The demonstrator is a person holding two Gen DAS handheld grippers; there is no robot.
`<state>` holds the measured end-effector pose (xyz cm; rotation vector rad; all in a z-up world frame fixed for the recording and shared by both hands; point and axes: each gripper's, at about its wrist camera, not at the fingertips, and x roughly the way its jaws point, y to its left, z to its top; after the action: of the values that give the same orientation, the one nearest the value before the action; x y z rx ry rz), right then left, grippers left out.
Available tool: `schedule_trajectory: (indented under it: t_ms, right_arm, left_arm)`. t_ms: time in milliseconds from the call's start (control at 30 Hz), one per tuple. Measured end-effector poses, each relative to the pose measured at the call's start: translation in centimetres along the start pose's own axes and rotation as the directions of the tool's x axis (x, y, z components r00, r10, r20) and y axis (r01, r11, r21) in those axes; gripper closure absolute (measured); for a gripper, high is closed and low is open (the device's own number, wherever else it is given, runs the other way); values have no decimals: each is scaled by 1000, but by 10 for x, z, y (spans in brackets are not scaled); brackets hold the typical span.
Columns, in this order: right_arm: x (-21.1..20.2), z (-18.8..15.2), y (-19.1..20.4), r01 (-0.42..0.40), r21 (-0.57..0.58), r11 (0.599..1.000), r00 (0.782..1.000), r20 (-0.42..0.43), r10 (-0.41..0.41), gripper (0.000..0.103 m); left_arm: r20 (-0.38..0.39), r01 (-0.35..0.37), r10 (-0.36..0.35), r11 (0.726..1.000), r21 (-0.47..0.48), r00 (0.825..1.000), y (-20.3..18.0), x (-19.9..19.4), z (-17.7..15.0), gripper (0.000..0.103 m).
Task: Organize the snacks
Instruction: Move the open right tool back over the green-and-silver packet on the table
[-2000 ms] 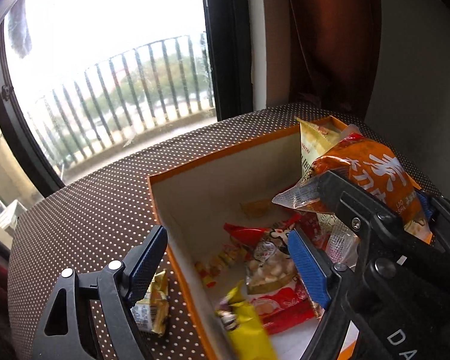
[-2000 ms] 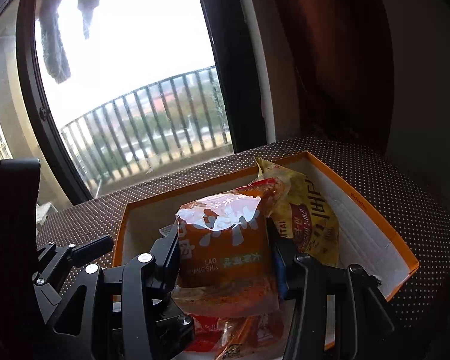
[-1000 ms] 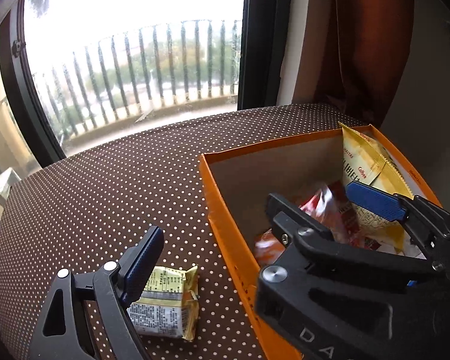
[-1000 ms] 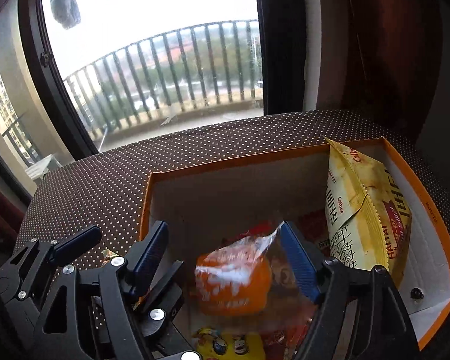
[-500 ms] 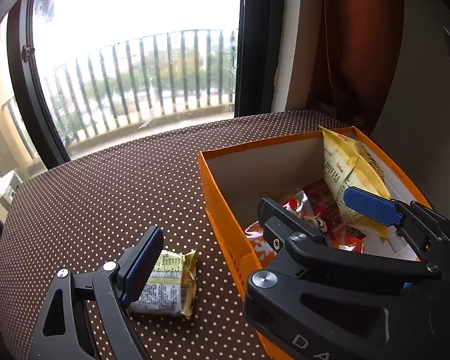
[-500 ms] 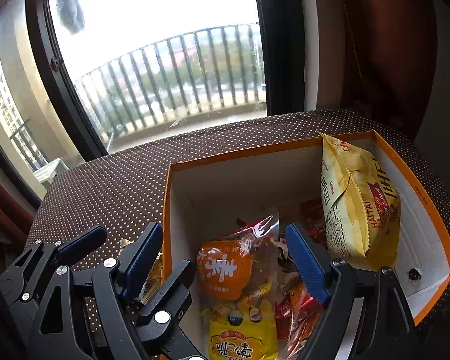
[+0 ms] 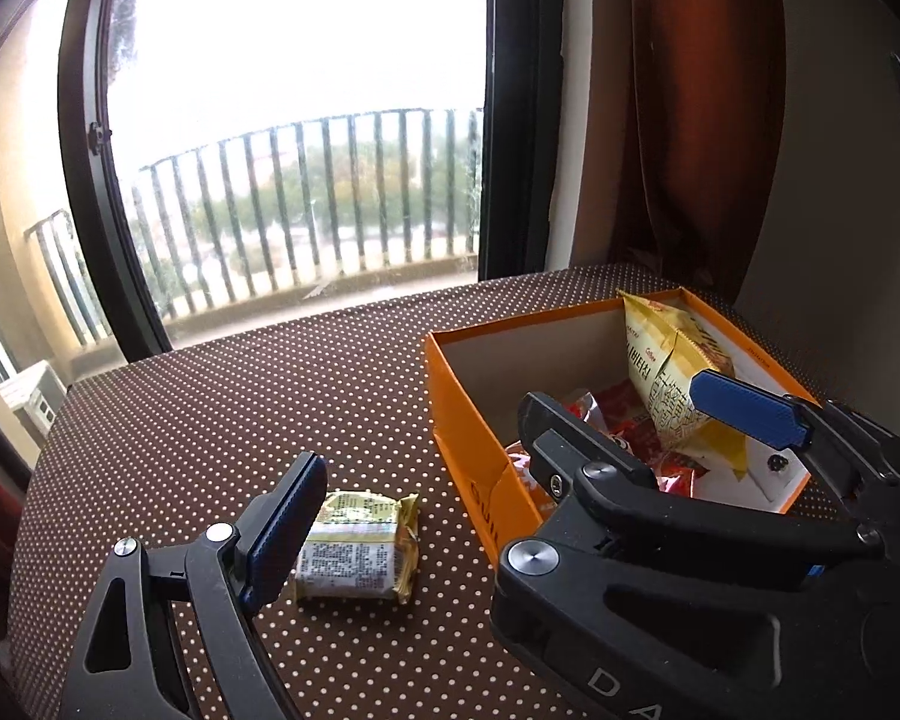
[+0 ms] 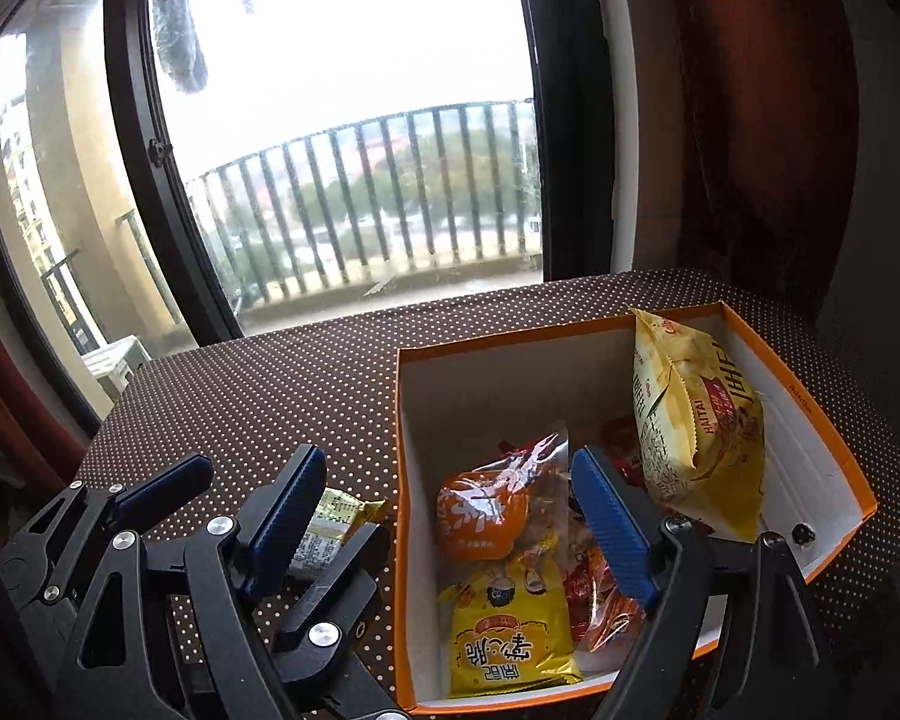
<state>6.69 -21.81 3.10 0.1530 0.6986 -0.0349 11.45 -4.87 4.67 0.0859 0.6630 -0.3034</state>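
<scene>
An orange box (image 8: 834,468) stands on the dotted table and holds several snacks: an orange packet (image 8: 492,510), a small yellow bag (image 8: 510,642) and a tall yellow bag (image 8: 699,414) leaning at the right wall. The box also shows in the left wrist view (image 7: 468,420). A small yellow wrapped snack (image 7: 360,546) lies on the table left of the box, also seen in the right wrist view (image 8: 330,525). My left gripper (image 7: 414,516) is open, low over the table beside this snack. My right gripper (image 8: 450,510) is open and empty above the box's front left corner.
The table (image 7: 240,408) has a brown cloth with white dots. A large window with a balcony railing (image 7: 306,204) is behind it. A dark red curtain (image 7: 702,120) and a wall stand at the back right.
My right gripper opened and dropped the orange packet into the box, then pulled back. My left gripper moved left out of the box toward the small yellow snack on the table.
</scene>
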Motion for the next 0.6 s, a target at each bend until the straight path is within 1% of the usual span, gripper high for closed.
schedule_trajectory:
  t_ms: [133, 200, 400, 600]
  right_arm:
    - [-10, -2, 9, -13, -10, 1000, 999, 31, 13, 17]
    - [-12, -4, 15, -14, -13, 1000, 999, 42, 15, 17]
    - [-12, -10, 29, -41, -28, 999, 997, 57, 43, 17]
    - [-6, -16, 43, -73, -50, 996, 996, 53, 76, 17]
  left_arm:
    - [40, -23, 24, 1000, -21, 999, 7, -12, -4, 9]
    - [52, -39, 40, 999, -29, 998, 10, -16, -8, 9]
    - [66, -77, 79, 996, -39, 995, 20, -24, -19, 8]
    - [69, -103, 107, 993, -51, 992, 32, -26, -32, 5]
